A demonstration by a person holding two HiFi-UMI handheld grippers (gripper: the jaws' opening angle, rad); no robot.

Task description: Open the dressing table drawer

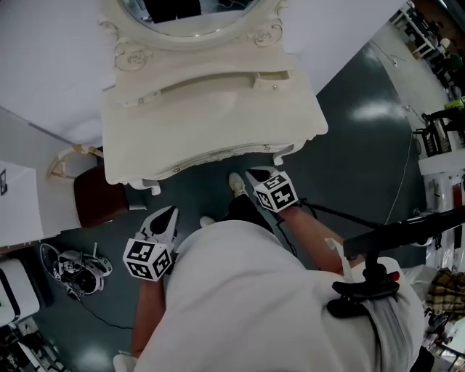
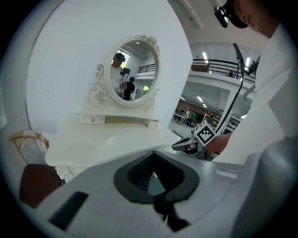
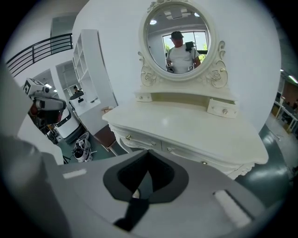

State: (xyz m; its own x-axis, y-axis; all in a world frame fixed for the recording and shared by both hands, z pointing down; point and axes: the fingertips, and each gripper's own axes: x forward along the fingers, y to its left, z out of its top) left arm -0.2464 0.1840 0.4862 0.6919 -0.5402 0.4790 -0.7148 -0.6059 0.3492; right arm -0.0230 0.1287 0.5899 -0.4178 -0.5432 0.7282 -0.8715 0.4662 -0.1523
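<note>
A cream dressing table (image 1: 218, 116) with an oval mirror (image 1: 190, 18) stands against the white wall. Its front drawers (image 3: 139, 141) carry small round knobs and look closed in the right gripper view. My right gripper (image 1: 260, 174) hangs just short of the table's front right edge, jaws together and empty; its own view has the tips (image 3: 148, 152) aimed at the drawer front. My left gripper (image 1: 163, 218) is lower left, apart from the table, with its jaws (image 2: 153, 152) likewise together on nothing. The table top (image 2: 107, 137) fills the left gripper view.
A brown stool (image 1: 100, 196) sits beside the table's left leg, with a woven object (image 1: 65, 156) behind it. A white cabinet (image 1: 14, 203) and a headset with cables (image 1: 73, 265) lie at the left. Shelving (image 1: 439, 138) stands far right. My white shoes (image 1: 237, 183) are under the table edge.
</note>
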